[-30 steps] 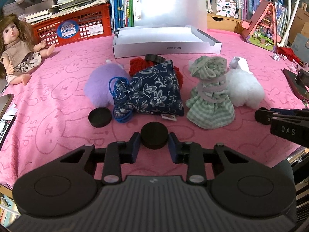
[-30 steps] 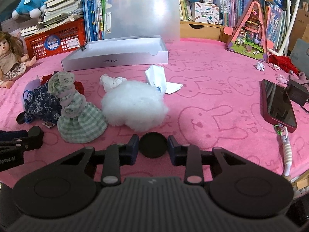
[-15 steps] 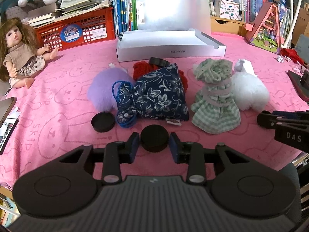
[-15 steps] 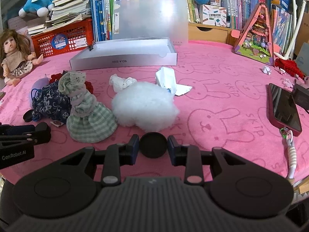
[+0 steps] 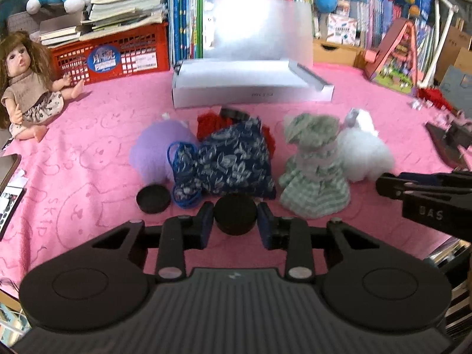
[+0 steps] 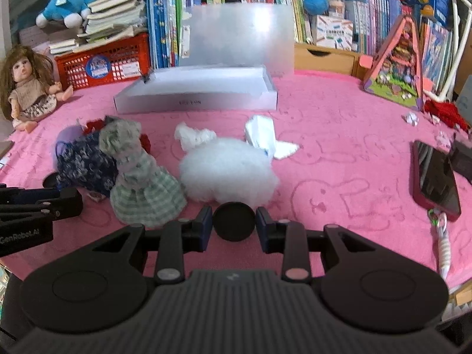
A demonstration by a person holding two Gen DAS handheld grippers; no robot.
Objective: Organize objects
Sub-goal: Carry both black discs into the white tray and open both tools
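A pink blanket (image 5: 88, 153) printed with rabbit outlines is spread over the surface. At its far left edge a doll (image 5: 25, 85) is seated, with a red crate (image 5: 118, 56) of books behind it against the back edge.

Toward the middle of the blanket a row of soft things is laid. A purple fluffy ball (image 5: 156, 153) is seen at the left of the row, with a black round lid (image 5: 153, 198) lying flat just in front of it. A navy floral pouch (image 5: 233, 162) is pressed against the purple ball, and red yarn (image 5: 209, 122) shows behind the pouch. To the right of the pouch a green checked doll dress (image 5: 314, 171) is stood upright, and a white fluffy ball (image 6: 228, 171) is placed just beside the dress. Crumpled white tissue (image 6: 262, 135) lies behind the white ball.

Along the back edge, behind the row, an open white box (image 5: 250, 91) is set with its lid raised. A pink phone (image 6: 436, 177) is laid flat near the right edge.

The left gripper (image 5: 235, 219) is held low over the near edge, in front of the pouch, and a black round cap (image 5: 235, 217) is clamped between its fingers. The right gripper (image 6: 234, 224) is held in front of the white ball, and a black disc (image 6: 234, 224) is likewise pinched between its fingers.
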